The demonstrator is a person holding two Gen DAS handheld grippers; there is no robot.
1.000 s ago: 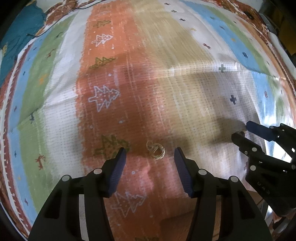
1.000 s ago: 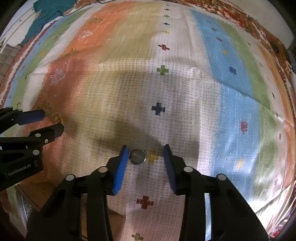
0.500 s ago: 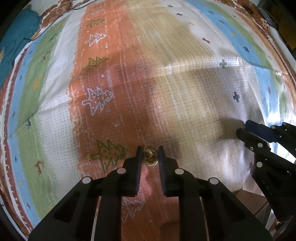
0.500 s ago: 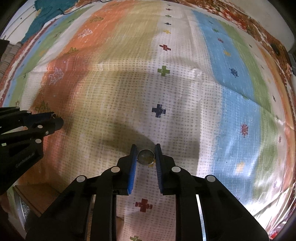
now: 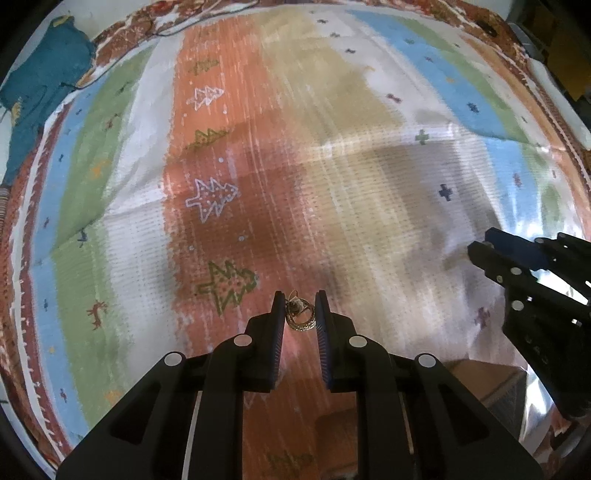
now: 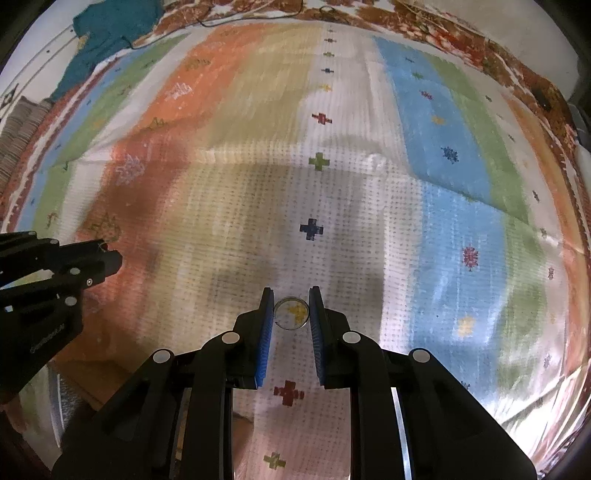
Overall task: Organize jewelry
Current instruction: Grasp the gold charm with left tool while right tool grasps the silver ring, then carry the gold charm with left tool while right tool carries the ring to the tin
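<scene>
My left gripper (image 5: 300,309) is shut on a gold hoop earring (image 5: 301,318) and holds it above the striped cloth (image 5: 332,166). My right gripper (image 6: 291,308) is shut on a silver ring (image 6: 291,313), also above the cloth (image 6: 332,203). The right gripper also shows at the right edge of the left wrist view (image 5: 491,243), and the left gripper at the left edge of the right wrist view (image 6: 103,254). The two grippers are side by side, apart.
A teal cloth (image 5: 40,92) lies at the far left corner, also seen in the right wrist view (image 6: 110,40). A wooden surface (image 5: 484,384) shows under the cloth's near edge. A dark cable (image 6: 258,16) runs along the far border.
Both grippers closed from open onto their pieces, the left on the earring and the right on the ring, then lifted them off the cloth.
</scene>
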